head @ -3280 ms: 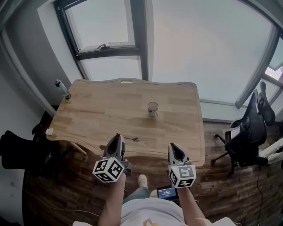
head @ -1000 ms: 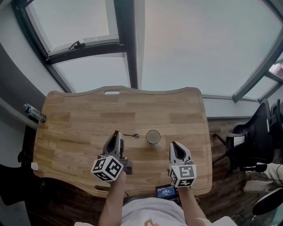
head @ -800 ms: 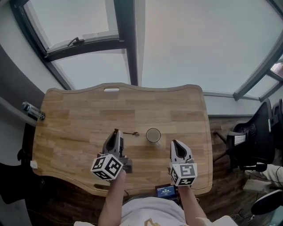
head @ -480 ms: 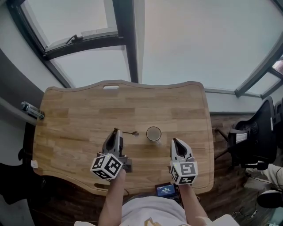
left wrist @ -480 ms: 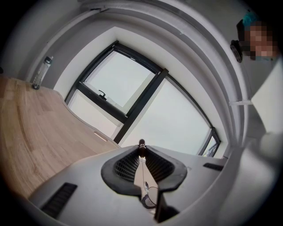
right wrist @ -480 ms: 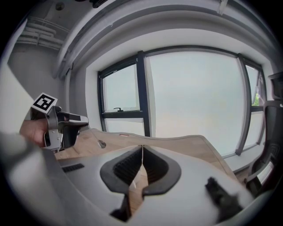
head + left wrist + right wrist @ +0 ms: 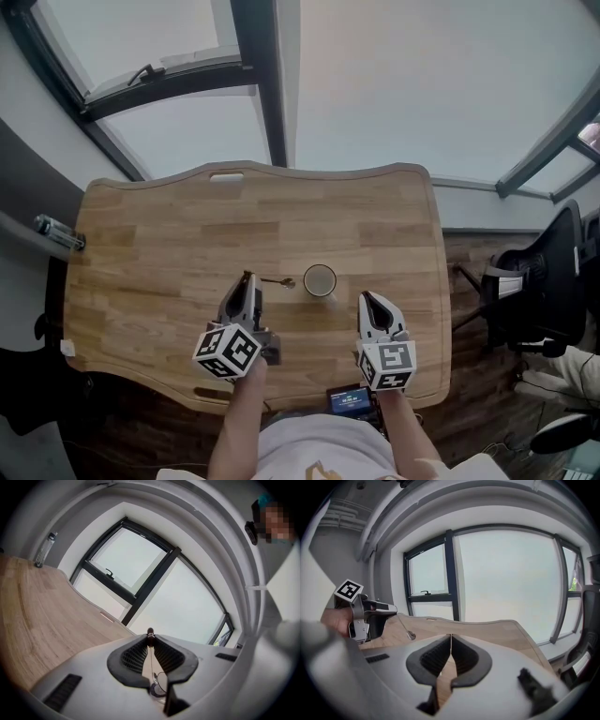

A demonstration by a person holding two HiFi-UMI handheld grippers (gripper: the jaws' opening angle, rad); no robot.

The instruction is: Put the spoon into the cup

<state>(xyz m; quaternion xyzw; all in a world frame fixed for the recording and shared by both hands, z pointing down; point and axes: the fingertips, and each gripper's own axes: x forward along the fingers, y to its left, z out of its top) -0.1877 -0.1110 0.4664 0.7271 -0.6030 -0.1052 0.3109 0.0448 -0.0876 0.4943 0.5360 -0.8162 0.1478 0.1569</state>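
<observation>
One bottle (image 7: 53, 232), well left of cup (image 7: 320, 280)

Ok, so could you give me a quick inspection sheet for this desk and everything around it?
Surface: wooden table, mostly bare.
Job's things: cup upright on the table; spoon held by its handle end just left of the cup, not in it.
Clutter: bottle at the table's left edge; small screen device near the person's waist.
Grippers: left gripper shut on the spoon; right gripper shut, nothing in it.
Cables: nothing seen.
Surroundings: large windows behind the table, office chair to the right, wood floor.
</observation>
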